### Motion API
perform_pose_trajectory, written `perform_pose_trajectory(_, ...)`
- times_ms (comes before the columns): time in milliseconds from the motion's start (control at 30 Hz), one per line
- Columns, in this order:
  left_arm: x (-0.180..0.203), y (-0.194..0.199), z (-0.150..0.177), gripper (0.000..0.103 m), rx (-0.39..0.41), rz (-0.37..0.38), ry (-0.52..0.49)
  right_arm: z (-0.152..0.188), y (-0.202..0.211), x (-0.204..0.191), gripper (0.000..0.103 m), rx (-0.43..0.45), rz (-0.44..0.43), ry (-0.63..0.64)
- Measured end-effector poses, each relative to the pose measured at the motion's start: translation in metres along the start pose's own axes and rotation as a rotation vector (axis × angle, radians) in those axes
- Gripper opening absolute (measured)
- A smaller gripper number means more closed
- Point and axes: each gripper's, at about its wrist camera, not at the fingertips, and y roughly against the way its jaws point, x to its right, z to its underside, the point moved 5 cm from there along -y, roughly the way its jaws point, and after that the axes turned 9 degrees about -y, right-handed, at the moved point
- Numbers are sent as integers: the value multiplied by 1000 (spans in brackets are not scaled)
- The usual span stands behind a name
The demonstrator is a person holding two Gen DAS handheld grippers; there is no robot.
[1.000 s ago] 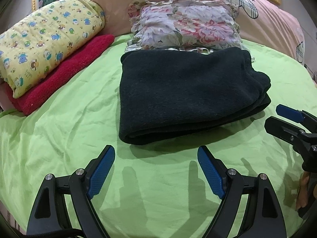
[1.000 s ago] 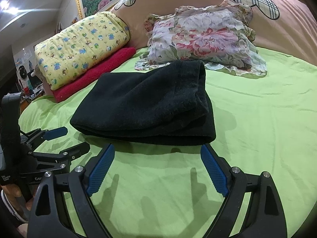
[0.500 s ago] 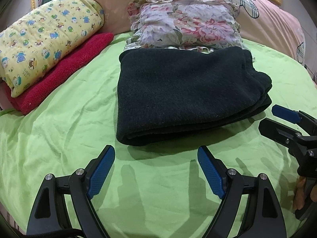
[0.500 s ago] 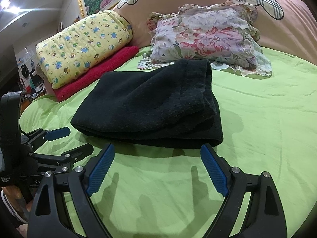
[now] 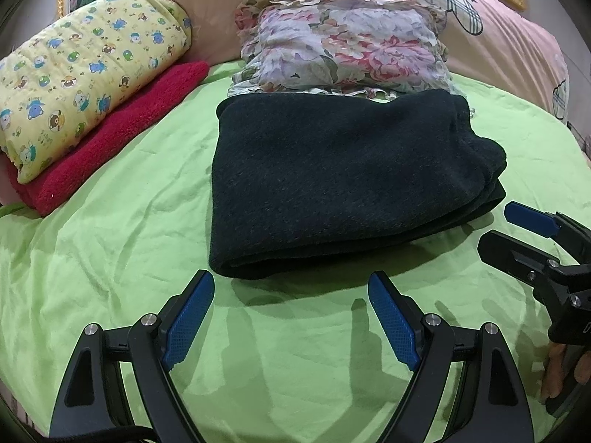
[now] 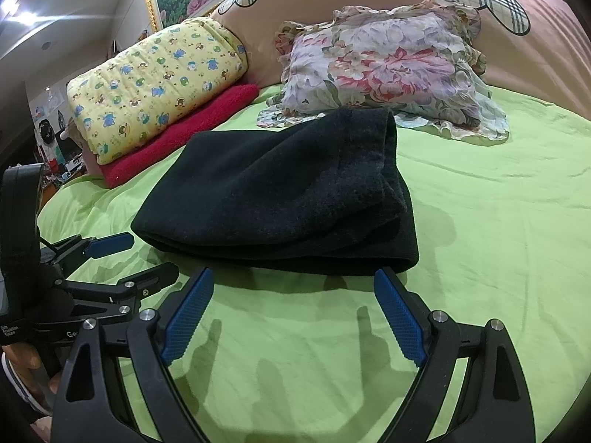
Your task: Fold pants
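On the green sheet [image 5: 110,221], midway up the bed, I find the pants [image 5: 332,181] lying as a compact dark stack, several layers deep, with a rounded fold along the near edge and looser layered ends at the right side; the far edge touches or slightly overlaps the frill of the floral pillow [image 5: 343,44]. Against the views of a second ago, the stack has kept its shape and position, and it now sits a little larger and closer in both wrist views, so I record that my grippers have eased toward it without disturbing it. I judge the folding essentially complete, with at most a tidy of the uneven right-hand ends outstanding. My left gripper [image 5: 291,295] hangs just short of the near fold, jaws spread wide, nothing between them; my right gripper [image 6: 293,291] is likewise wide apart and empty, its right finger tip close to the stack's near right corner, contact not confirmed. Each tool appears at the edge of the other's view, well clear of the cloth. No baskets, bins or other containers are in view, so nothing is held in any. Further out, at the left, a yellow printed quilt [image 5: 81,74] rests on a folded red blanket [image 5: 122,136], both apart from the pants, and a pink bolster with checked motifs [image 5: 498,37] runs behind the pillow
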Motion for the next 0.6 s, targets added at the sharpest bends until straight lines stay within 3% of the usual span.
perform_pose_trajectory(600,-1,-2,-4,86,-4,11,13,-4,-1,0,89,11,-25,-22)
